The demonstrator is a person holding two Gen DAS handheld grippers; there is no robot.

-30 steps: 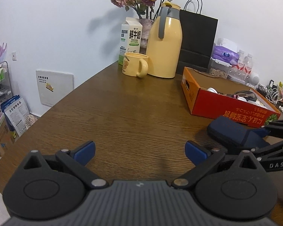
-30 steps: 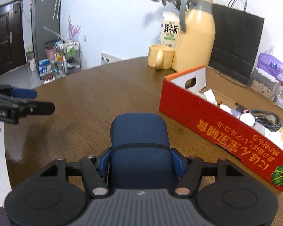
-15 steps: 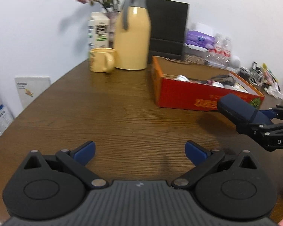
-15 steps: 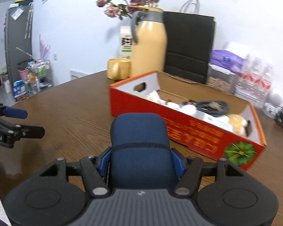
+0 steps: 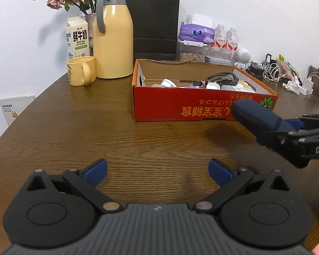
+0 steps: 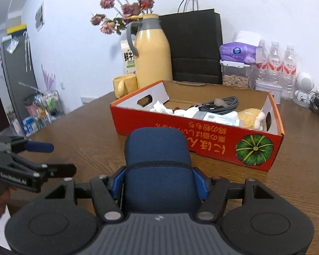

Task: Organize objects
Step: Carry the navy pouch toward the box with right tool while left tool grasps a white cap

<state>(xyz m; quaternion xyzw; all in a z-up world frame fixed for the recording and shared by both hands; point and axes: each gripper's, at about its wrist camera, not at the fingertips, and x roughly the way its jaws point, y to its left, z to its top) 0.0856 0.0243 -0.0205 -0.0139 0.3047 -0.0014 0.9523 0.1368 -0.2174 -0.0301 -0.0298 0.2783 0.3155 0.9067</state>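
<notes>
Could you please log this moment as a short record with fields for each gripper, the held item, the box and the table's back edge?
left gripper: jaws open, nothing between them, over bare table
right gripper: jaws closed on the blue pouch
blue pouch: off the table, short of the red box
red box: open-topped, holding a coiled cable and small items
back edge: yellow jug, mug, milk carton, black bag

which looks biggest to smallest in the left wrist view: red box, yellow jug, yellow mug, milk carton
1. red box
2. yellow jug
3. milk carton
4. yellow mug

The milk carton and yellow mug look close in size, and the mug hides the carton's base, so their order is unsure.
</notes>
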